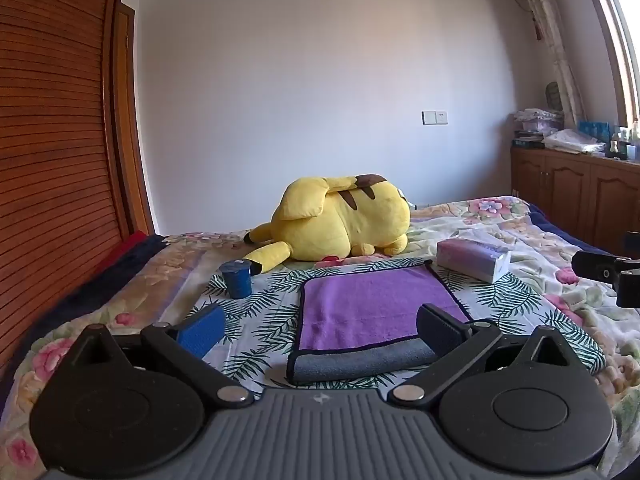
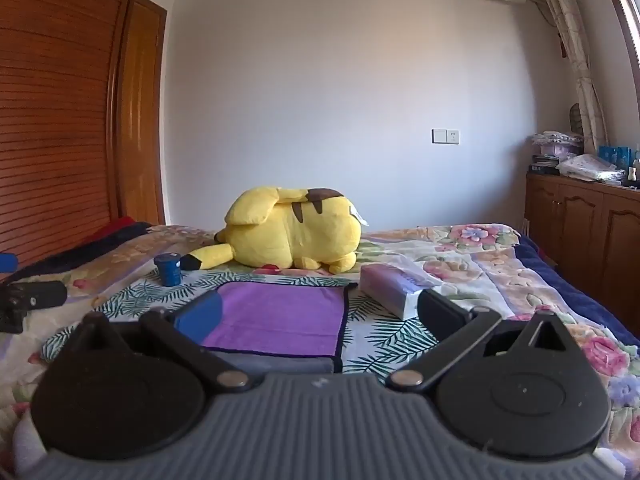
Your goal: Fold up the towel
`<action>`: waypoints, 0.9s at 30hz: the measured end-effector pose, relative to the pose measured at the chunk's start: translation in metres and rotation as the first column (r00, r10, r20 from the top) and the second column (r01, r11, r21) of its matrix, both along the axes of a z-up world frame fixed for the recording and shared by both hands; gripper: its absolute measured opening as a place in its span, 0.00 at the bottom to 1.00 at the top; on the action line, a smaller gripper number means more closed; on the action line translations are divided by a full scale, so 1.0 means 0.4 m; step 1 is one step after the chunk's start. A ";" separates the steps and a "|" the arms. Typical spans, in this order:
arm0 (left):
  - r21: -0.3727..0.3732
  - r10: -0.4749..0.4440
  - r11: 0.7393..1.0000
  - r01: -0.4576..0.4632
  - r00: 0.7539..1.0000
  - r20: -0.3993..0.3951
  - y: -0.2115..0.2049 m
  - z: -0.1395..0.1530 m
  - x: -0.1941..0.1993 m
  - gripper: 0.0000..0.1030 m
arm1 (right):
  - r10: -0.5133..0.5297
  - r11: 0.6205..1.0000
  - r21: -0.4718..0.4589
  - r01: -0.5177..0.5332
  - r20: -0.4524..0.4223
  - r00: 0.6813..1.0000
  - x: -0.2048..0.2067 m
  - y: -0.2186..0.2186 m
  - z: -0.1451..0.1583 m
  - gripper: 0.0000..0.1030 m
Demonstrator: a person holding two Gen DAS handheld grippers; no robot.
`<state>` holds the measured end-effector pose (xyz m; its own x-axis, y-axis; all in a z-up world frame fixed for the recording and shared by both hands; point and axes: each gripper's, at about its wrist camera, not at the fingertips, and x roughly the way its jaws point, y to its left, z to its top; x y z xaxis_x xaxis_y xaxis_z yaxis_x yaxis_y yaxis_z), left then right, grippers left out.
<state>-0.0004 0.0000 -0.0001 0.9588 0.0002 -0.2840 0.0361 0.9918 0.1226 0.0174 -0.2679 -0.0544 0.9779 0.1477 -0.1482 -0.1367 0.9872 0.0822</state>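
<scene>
A purple towel [image 1: 372, 304] with a dark hem lies flat on a leaf-print cloth [image 1: 264, 316] on the bed; its near edge is turned over and shows a grey underside [image 1: 360, 364]. It also shows in the right wrist view [image 2: 280, 316]. My left gripper [image 1: 320, 330] is open and empty, hovering just short of the towel's near edge, fingers spread to either side. My right gripper [image 2: 320, 314] is open and empty, also just short of the towel's near edge. The right gripper's body shows at the right of the left wrist view [image 1: 612, 276].
A yellow plush toy [image 1: 340, 220] lies behind the towel. A blue cup [image 1: 237, 279] stands to the towel's left. A tissue pack [image 1: 472, 258] lies to its right. A floral bedspread [image 1: 540, 240] covers the bed. Wooden cabinets [image 1: 572, 192] stand at right, a slatted wardrobe [image 1: 52, 160] at left.
</scene>
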 end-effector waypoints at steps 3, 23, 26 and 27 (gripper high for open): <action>-0.003 -0.002 1.000 0.002 1.000 -0.002 0.000 0.000 -0.001 1.00 | -0.004 1.000 -0.005 0.004 0.005 1.000 -0.001 0.000 0.000 1.00; -0.006 -0.002 1.000 0.002 1.000 -0.002 0.000 0.001 -0.001 1.00 | -0.003 1.000 -0.007 0.003 0.003 1.000 -0.001 0.001 0.002 1.00; -0.006 -0.002 1.000 0.002 1.000 -0.003 0.000 0.001 -0.001 1.00 | -0.004 1.000 -0.007 0.004 0.004 1.000 -0.002 0.000 0.002 1.00; -0.006 -0.002 1.000 0.002 1.000 -0.003 0.000 0.001 -0.002 1.00 | -0.003 1.000 -0.007 0.003 0.003 1.000 -0.002 0.000 0.002 1.00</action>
